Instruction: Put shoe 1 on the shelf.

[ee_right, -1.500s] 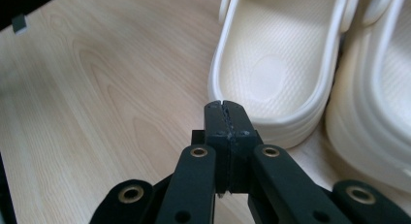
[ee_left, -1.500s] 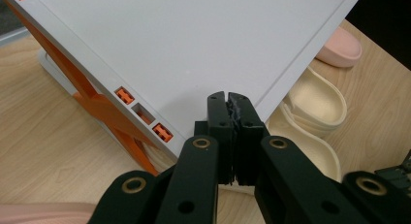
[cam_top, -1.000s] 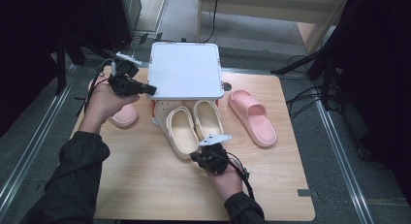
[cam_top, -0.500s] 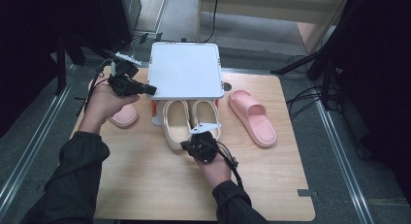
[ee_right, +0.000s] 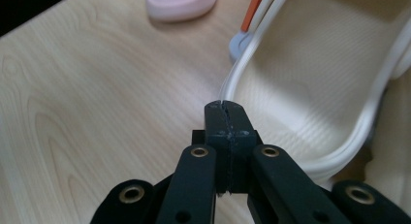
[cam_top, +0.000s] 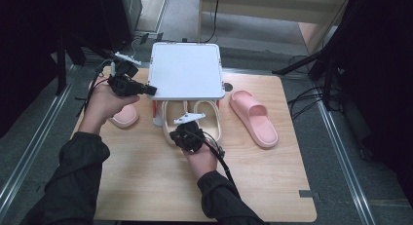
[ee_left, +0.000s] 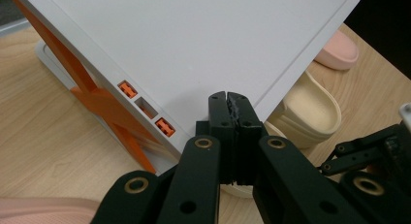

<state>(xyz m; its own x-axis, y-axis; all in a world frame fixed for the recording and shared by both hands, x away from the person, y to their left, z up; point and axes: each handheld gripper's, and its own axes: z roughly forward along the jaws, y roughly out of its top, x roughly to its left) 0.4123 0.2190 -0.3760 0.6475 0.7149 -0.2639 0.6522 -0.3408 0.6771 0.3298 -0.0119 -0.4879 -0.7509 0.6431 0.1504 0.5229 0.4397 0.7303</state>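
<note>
While under shelf [cam_top: 185,71], cream slippers [cam_top: 207,121]

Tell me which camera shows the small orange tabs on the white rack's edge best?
The left gripper view: the orange tabs sit close and sharp along the white rack. The high view shows the rack's top, tabs too small to tell. The right gripper view shows just an orange strip.

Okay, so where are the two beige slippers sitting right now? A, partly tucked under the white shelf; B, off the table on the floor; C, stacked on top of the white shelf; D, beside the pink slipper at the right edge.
A: in the high view the beige slippers have their front ends hidden beneath the white shelf, heels sticking out toward the person.
</note>
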